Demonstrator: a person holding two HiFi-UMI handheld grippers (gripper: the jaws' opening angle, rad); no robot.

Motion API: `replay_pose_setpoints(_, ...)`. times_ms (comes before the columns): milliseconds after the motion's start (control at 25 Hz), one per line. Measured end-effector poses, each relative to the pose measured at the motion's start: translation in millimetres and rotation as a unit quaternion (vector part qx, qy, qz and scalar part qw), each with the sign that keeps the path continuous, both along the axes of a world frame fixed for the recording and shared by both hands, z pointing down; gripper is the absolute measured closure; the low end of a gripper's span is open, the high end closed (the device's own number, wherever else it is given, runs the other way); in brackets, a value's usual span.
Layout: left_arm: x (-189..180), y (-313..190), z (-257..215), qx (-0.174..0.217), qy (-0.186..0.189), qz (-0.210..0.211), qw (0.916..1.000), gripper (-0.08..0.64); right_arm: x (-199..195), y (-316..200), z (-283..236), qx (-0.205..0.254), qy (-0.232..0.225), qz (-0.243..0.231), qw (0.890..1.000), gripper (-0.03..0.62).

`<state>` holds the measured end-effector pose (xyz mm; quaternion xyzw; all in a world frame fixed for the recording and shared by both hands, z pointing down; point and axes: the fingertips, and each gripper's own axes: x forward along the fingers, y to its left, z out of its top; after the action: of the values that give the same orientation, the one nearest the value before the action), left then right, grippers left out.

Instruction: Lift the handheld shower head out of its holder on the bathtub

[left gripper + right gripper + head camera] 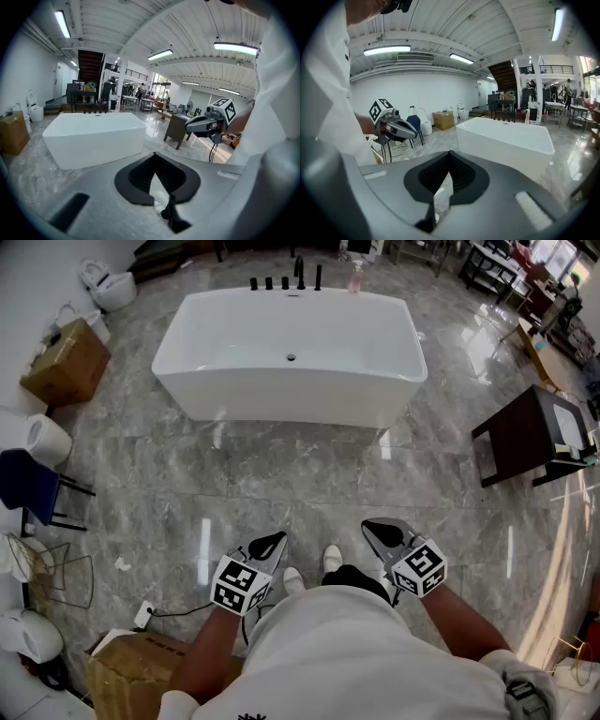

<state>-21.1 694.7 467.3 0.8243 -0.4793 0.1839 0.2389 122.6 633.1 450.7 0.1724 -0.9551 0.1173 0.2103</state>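
Both forearms are reaching fwd at waist, L gripper (268,545) & R gripper (384,534) tilting down toward tub (281,397), well apart from it; both jaws closed, empty.

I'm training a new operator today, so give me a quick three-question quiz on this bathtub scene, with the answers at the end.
1. Where do the black fittings sit on the bathtub? A: on the rim nearest the person. B: on the far rim. C: on the floor beside it.
2. True or false: the left gripper is gripping one of the black fittings.
3. Fill in: the jaws of the right gripper are ___ and hold nothing.

Key:
1. B.
2. False. Its jaws are shut and empty, held near the person, well short of the bathtub.
3. shut.
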Motion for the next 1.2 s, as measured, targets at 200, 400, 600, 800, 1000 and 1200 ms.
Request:
replay_pose_setpoints(200, 10.4, -8.4, -9.8, -0.002, 0.008, -0.005, 1.0000, 0.552, -0.6, -12.0, -13.1, 0.008, -0.008, -0.004, 1.000, 0.581)
replay_pose_setpoints(400, 33.3, -39.3, -21.1, 0.009, 0.000, 0.000, 1.0000, 0.552, 18.2, -42.6, -19.1, 0.010, -0.020, -0.001, 1.000, 0.581)
replay_pose_setpoints(600, 37.6, -89.1, -33.0, 0.022, 0.001, -0.031, 0.9993, 0.337, 43.8, -67.6, -15.5, -0.003, -0.034, 0.005, 0.999, 0.581)
replay_pose_setpoints(800, 36.4, -134.2, -43.3, 0.040, -0.002, -0.063, 0.9972, 0.262, 58.3, -82.0, -8.0, 0.004, -0.042, -0.014, 0.999, 0.578)
replay_pose_setpoints(1000, 47.7, -175.3, -41.2, 0.041, -0.009, -0.071, 0.9966, 0.264, 75.9, -113.2, 7.2, -0.002, -0.040, -0.009, 0.999, 0.541)
replay_pose_setpoints(1200, 42.9, -208.2, -34.5, 0.029, -0.008, -0.067, 0.9973, 0.272, 75.2, -140.4, 14.9, -0.011, -0.037, 0.002, 0.999, 0.526)
